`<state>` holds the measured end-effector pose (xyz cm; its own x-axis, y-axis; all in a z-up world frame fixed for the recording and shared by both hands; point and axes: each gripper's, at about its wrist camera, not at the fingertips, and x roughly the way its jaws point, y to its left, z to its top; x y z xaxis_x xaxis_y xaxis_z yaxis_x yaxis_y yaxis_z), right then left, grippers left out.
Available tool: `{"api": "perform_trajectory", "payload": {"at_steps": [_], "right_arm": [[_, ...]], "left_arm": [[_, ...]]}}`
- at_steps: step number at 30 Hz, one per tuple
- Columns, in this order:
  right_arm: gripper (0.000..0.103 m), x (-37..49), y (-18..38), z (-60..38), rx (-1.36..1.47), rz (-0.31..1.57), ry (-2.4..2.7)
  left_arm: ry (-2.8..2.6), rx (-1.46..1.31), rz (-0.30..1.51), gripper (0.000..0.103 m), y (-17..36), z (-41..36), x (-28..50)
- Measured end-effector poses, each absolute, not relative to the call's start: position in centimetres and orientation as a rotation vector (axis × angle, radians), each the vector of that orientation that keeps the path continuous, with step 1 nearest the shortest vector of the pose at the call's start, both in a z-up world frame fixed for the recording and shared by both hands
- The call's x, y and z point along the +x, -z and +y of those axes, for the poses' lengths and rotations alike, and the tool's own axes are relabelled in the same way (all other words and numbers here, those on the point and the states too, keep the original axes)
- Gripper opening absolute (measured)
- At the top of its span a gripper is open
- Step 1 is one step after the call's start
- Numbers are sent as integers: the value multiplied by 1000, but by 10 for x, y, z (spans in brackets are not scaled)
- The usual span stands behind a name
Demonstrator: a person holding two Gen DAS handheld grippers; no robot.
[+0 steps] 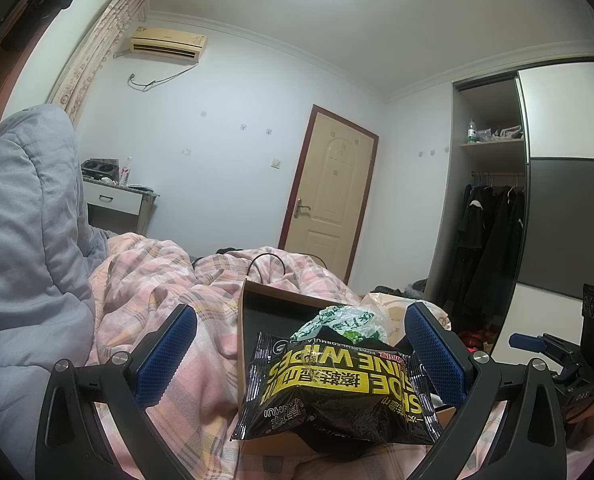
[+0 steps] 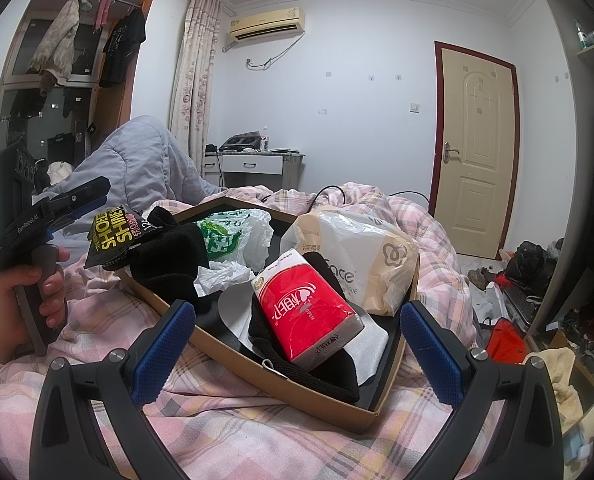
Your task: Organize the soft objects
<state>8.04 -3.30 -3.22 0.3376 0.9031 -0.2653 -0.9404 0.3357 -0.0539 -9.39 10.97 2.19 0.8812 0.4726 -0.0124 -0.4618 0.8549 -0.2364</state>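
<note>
A shallow cardboard box [image 2: 297,400] lies on the pink plaid quilt. In it are a red tissue pack [image 2: 309,304], a beige tissue bag [image 2: 361,260], black cloth [image 2: 169,260] and a green-and-white plastic bag [image 2: 229,236]. A black-and-yellow shoe wipes pack [image 1: 337,388] rests over the box's near edge [image 1: 243,320], on black cloth. My left gripper [image 1: 301,362] stands open around that pack, its right pad close to the pack's end. My right gripper [image 2: 297,352] is open just before the box's corner, with nothing clamped. A hand [image 2: 37,288] holds the left gripper [image 2: 97,196].
A heaped grey duvet [image 1: 25,220] rises on the left of the bed. A black cable [image 1: 265,260] lies across the quilt [image 2: 257,440] behind the box. Beyond the bed are a small white desk [image 2: 253,166], a closed door [image 2: 473,148] and an open wardrobe [image 1: 489,220]; clutter covers the floor [image 2: 509,280].
</note>
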Motion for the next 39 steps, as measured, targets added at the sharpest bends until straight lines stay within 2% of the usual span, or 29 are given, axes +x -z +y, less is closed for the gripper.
{"api": "perform_trajectory", "payload": {"at_steps": [29, 39], "right_arm": [[102, 81, 32, -33, -210, 203, -1214], [102, 81, 32, -33, -209, 204, -1214]], "left_arm": [[-471, -228, -41, 103, -20, 109, -91], [-416, -174, 55, 103, -16, 101, -72]]}}
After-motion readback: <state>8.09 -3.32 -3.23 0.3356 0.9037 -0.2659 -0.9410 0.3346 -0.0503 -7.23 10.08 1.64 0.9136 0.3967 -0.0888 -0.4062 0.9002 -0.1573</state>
